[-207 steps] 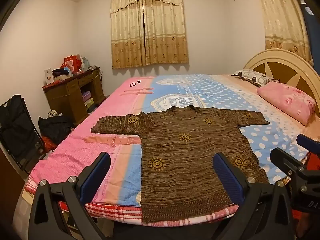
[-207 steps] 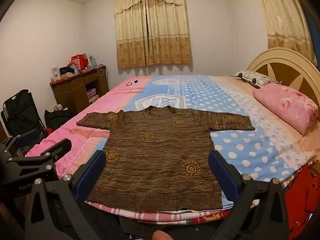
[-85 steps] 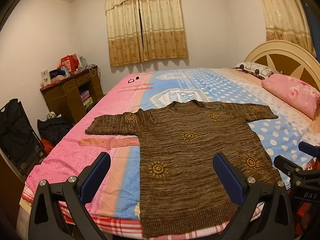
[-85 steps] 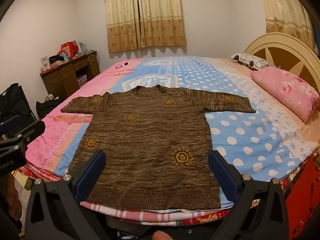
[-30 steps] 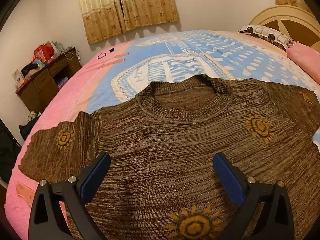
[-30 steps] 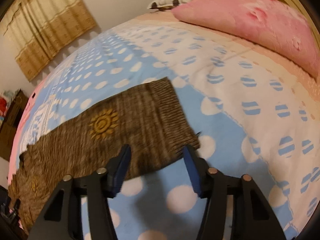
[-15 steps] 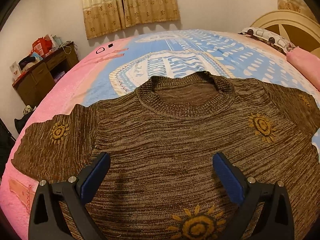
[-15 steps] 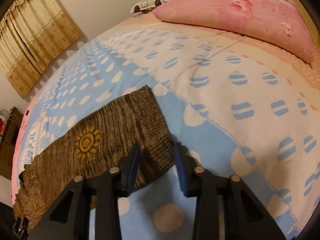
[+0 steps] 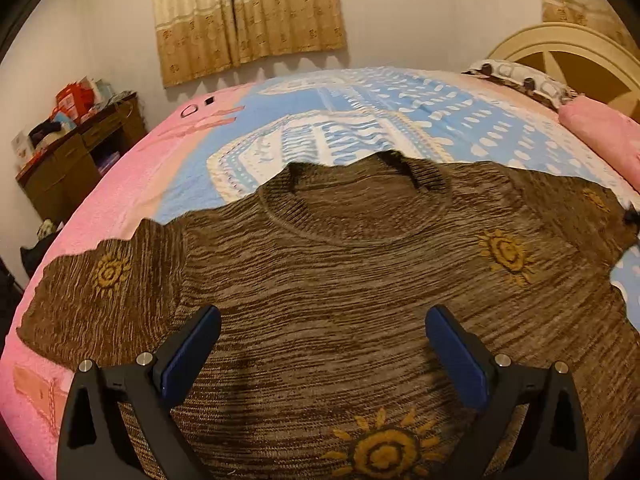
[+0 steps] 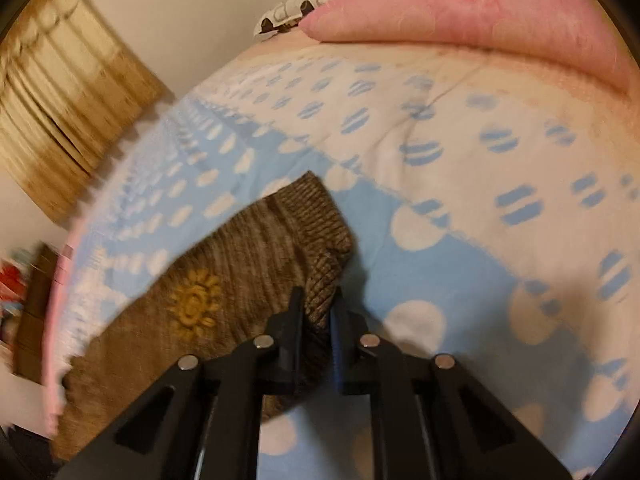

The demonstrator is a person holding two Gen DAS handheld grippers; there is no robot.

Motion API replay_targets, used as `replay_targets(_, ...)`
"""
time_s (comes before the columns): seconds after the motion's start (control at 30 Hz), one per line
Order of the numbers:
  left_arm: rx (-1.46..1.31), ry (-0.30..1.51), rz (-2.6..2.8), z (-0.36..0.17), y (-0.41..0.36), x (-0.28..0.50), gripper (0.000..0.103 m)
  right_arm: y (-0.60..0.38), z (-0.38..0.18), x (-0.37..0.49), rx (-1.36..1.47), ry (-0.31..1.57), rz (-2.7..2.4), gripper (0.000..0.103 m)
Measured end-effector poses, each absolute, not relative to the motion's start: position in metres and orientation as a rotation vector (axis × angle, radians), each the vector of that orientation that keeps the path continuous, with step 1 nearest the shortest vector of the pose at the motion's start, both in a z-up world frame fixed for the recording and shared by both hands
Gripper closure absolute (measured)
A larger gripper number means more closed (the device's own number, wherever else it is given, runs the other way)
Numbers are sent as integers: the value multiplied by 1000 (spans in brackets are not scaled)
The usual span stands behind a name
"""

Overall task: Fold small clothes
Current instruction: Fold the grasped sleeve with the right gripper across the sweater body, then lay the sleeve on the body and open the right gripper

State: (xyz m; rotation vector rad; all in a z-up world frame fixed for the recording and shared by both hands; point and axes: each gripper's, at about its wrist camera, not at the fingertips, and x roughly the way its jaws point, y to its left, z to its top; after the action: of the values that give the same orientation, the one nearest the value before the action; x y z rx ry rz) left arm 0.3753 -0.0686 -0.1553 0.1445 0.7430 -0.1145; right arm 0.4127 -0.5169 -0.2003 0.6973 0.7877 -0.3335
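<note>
Brown knit sweater (image 9: 340, 280) is spread flat on the bed (image 9: 360, 120), neckline away, hem cut off below. No writing is readable. Left gripper (image 9: 318, 340) is held spread wide above the chest. In the right view, blurred, the right gripper (image 10: 316, 312) is clamped on the sleeve (image 10: 316, 240) cuff; bare sheet lies rightward toward the pillow (image 10: 480, 12).

Brown sun-patterned sweater (image 9: 340, 280), flat, face-up

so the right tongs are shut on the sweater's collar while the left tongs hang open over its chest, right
Not the collar. In the right wrist view, the right tongs are shut on the sleeve cuff of the sweater. The left tongs do hang open over its chest.
</note>
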Motion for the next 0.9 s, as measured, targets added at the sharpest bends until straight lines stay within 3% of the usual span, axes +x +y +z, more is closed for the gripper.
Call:
replay_targets(0.23, 77, 726, -189, -142, -60, 369, 1, -472, -154, 421, 562, 687, -216, 89)
replay_targets(0.47, 11, 696, -222, -125, -45, 366, 1, -356, -100, 442, 306, 635, 39, 89)
replay_targets(0.73, -14, 693, -278, -119, -45, 362, 1, -230, -148, 463, 113, 766, 290, 88)
replay_targets(0.83, -18, 710, -325, -119, -54, 364, 1, -211, -186, 469, 122, 868, 366, 72)
replay_targets(0.87, -20, 715, -343, -120, -60, 366, 1, -209, -191, 467, 135, 886, 386, 46)
replay_targets(0.9, -22, 722, -354, -120, -64, 367, 1, -214, -193, 465, 163, 891, 410, 33)
